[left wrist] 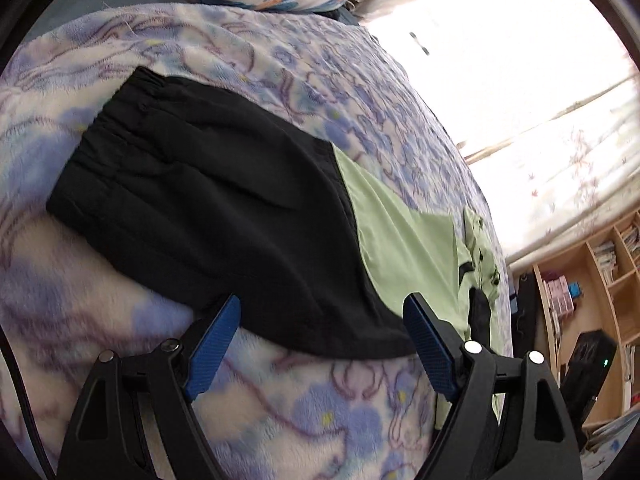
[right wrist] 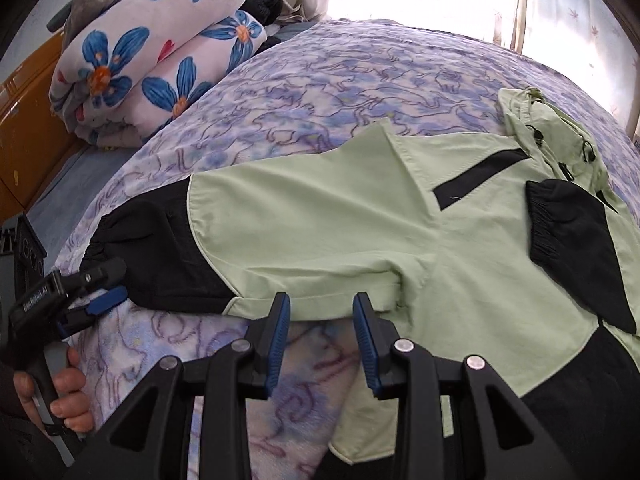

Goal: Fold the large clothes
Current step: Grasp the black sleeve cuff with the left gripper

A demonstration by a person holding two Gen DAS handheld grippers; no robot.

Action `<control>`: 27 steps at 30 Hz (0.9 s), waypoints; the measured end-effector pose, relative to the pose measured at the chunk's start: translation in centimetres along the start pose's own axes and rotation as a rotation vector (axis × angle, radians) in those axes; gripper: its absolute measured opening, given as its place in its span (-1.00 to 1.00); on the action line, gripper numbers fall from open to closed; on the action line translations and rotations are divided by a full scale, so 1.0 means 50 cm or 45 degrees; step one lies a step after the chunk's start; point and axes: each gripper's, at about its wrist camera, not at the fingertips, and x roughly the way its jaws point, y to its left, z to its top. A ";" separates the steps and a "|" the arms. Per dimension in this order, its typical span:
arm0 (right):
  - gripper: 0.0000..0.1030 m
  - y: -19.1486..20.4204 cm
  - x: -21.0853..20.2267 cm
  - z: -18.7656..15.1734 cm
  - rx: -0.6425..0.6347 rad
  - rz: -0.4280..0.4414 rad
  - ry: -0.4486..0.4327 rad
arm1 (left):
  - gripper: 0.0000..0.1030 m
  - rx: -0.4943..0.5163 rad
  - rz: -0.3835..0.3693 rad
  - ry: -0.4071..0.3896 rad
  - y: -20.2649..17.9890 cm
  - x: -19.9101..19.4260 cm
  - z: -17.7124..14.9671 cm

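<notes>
Jacket [right wrist: 340,220] here is pale green with black lower panels, black elastic cuffs and a black chest zip, lying flat on the purple-flowered fleece blanket [right wrist: 320,80]. Its long axis runs across the right wrist view, hood [right wrist: 560,132] off to the right, black hem end left. One sleeve [right wrist: 576,248] is folded over the chest. Left gripper [left wrist: 320,312] hangs wide open at the black hem edge; right gripper [right wrist: 322,304] is open too, nothing between its pads, just at the green edge.
</notes>
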 end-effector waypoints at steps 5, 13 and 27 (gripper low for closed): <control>-0.37 0.004 0.025 0.003 0.030 0.031 0.034 | 0.59 -0.028 0.056 -0.085 -0.005 0.016 0.034; -0.37 -0.017 0.022 -0.001 0.051 0.047 0.031 | -0.99 -0.091 0.218 -0.109 -0.003 0.055 0.065; -0.37 -0.097 -0.014 -0.015 0.114 0.037 0.010 | -1.00 0.349 0.324 -0.321 -0.226 -0.022 0.030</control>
